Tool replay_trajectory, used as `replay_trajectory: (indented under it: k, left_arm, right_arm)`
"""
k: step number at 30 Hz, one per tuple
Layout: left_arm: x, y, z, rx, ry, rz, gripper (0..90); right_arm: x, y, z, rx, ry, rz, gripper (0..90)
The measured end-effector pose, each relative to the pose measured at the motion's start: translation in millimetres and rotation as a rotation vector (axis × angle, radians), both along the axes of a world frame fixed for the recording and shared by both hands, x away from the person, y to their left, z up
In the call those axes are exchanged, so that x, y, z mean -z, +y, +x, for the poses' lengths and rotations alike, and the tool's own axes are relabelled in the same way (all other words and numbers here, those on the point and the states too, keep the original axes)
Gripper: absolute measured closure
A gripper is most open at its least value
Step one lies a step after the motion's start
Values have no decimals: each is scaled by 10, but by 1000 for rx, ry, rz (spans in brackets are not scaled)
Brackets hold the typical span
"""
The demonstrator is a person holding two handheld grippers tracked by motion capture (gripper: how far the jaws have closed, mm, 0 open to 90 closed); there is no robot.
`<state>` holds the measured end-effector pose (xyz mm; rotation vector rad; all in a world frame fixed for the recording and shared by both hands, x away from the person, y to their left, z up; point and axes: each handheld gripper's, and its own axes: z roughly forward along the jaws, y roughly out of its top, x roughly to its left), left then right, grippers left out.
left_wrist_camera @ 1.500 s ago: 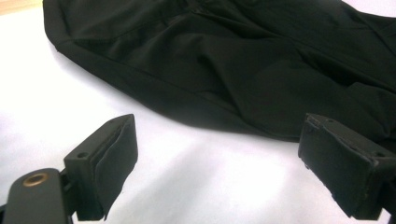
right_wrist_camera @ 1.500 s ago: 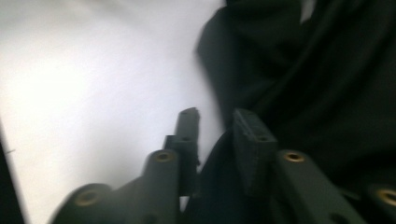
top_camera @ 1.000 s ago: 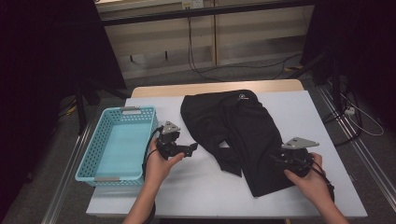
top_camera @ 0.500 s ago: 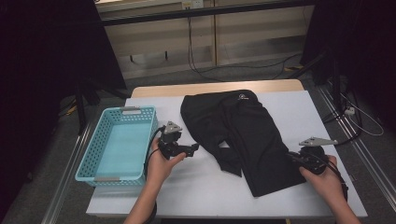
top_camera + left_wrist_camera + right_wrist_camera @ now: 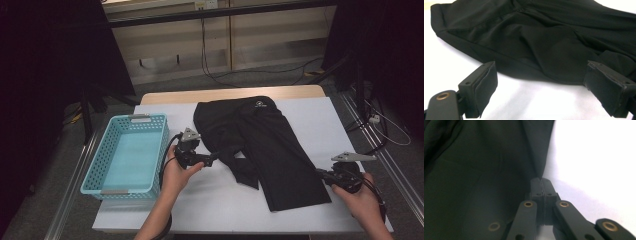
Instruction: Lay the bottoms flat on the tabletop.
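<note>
I have bare white table (image 5: 310,115) to the right of the black shorts (image 5: 270,145) and a wide strip of it along the near edge, so both hands have room there; on the left the turquoise basket (image 5: 127,155) stands close beside my left gripper (image 5: 212,159), leaving that side tighter; the shorts lie mid-table, waistband toward the far edge, legs running down toward me, the right leg reaching almost to the near edge. My left gripper hovers just beside the left edge of the cloth, its jaws spread wide; in the left gripper view (image 5: 544,82) the two pads stand well apart with only white table between them and the dark hem just ahead, nothing gripped. My right gripper (image 5: 321,173) sits at the outer edge of the right leg near its hem; in the right gripper view (image 5: 541,181) the jaws are pressed together and seem to pinch the very edge of the fabric where it meets the table. The shorts are matt black, flat for the most part, with soft folds at the crotch and a small pale logo (image 5: 258,105) at the waistband.
</note>
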<state>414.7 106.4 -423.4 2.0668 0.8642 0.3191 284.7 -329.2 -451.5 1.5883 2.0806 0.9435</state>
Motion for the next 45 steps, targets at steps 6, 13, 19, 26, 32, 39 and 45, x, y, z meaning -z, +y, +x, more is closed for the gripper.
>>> replay_trajectory:
  k: [6,13,19,26,32,39,45]
  left_arm:
    - [-9,9,2,0,3,-7,122]
    - [13,35,-7,-7,9,5,122]
    - [39,41,-23,-7,12,9,121]
    - [64,59,-35,-16,17,10,121]
    - [78,136,-57,-28,26,11,120]
    - [96,166,-82,-32,33,14,118]
    - [86,167,-90,-36,35,2,117]
  right_arm:
    - [-19,24,-16,-4,-8,-26,846]
    - [-83,50,113,13,-64,-40,583]
    - [-50,113,462,22,-72,-15,458]
    - [-62,206,864,37,-93,-9,424]
    - [-6,310,1272,43,-74,19,419]
    - [34,333,1531,116,-81,34,451]
    - [113,305,1711,132,-57,32,539]
